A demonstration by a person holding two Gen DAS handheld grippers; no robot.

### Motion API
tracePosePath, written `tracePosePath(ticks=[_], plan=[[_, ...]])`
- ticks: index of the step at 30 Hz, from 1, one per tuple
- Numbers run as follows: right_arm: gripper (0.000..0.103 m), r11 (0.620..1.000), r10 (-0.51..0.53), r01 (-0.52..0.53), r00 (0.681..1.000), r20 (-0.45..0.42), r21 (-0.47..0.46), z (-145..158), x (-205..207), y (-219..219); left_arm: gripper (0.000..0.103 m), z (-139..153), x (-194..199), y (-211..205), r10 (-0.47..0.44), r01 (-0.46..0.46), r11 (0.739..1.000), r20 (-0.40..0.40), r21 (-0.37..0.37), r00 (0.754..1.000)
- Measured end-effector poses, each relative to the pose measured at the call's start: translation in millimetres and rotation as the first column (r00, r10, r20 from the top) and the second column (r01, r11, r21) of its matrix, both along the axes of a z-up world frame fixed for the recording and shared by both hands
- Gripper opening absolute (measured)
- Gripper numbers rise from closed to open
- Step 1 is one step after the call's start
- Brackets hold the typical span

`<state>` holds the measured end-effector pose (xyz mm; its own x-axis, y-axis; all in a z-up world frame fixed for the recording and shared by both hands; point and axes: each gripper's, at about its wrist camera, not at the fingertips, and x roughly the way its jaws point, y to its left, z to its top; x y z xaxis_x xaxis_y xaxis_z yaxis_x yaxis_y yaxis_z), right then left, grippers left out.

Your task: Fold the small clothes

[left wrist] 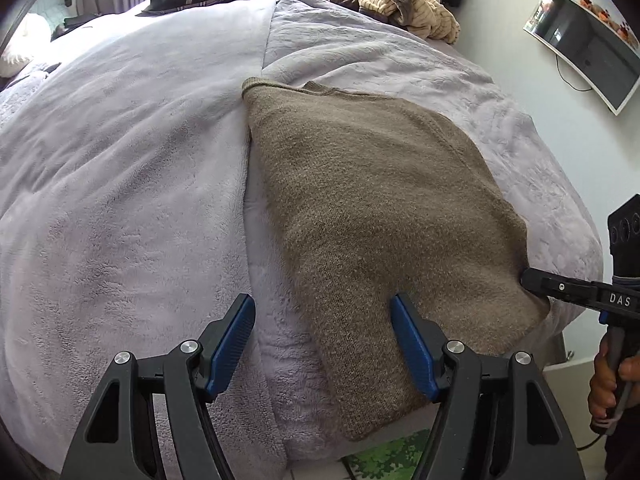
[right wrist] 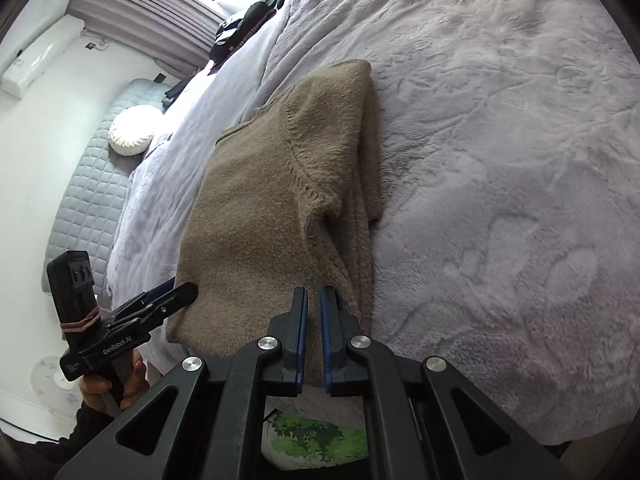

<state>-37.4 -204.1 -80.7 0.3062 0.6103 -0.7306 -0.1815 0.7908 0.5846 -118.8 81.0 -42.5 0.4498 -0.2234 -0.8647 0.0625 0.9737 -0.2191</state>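
Left wrist view: the bed (left wrist: 120, 160) carries a brown knit sweater (left wrist: 380, 208) lying flat near its edge, already folded into a long narrow panel with one sleeve tucked in. By my reading, the lengthwise folds are done and the crosswise fold remains. The left claw (left wrist: 322, 320) hovers open, empty, over the hem; the right claw (right wrist: 314, 300) is closed at the sweater's edge, though whether it pinches cloth I cannot tell.
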Motion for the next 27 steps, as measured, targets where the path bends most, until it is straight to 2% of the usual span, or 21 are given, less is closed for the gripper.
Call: tracePosePath(ticks=[10,13,15,16,20,24,27], plan=[[0.005,0.997,-0.019,0.02,1.0,0.017,-0.074,16,-6,-6,0.071,7,-2,-3,0.006,-0.007,0.999,0.009,0.042,1.0],[0.005,0.995,-0.039,0.041,0.999,0.02,-0.093,18,-6,-7,0.071,11,-2,2,0.026,-0.027,0.998,0.019,0.053,0.999],[0.008,0.988,-0.071,0.074,0.997,0.029,-0.138,22,-5,-12,0.071,15,-2,8,0.048,-0.049,0.997,0.028,0.057,0.998],[0.013,0.987,-0.081,0.084,0.996,0.032,-0.136,24,-4,-15,0.071,16,-2,12,0.061,-0.062,0.996,0.03,0.058,0.998],[0.013,0.99,-0.113,0.115,0.993,0.023,-0.084,29,6,-25,0.071,20,3,21,0.096,-0.099,0.992,0.039,0.074,0.995],[0.014,0.992,-0.112,0.113,0.993,0.024,-0.063,34,17,-15,0.071,21,11,21,0.134,-0.137,0.987,0.036,0.083,0.99],[0.023,0.994,-0.074,0.078,0.996,0.047,-0.076,40,23,3,0.071,20,16,15,0.144,-0.145,0.987,0.024,0.073,0.989]])
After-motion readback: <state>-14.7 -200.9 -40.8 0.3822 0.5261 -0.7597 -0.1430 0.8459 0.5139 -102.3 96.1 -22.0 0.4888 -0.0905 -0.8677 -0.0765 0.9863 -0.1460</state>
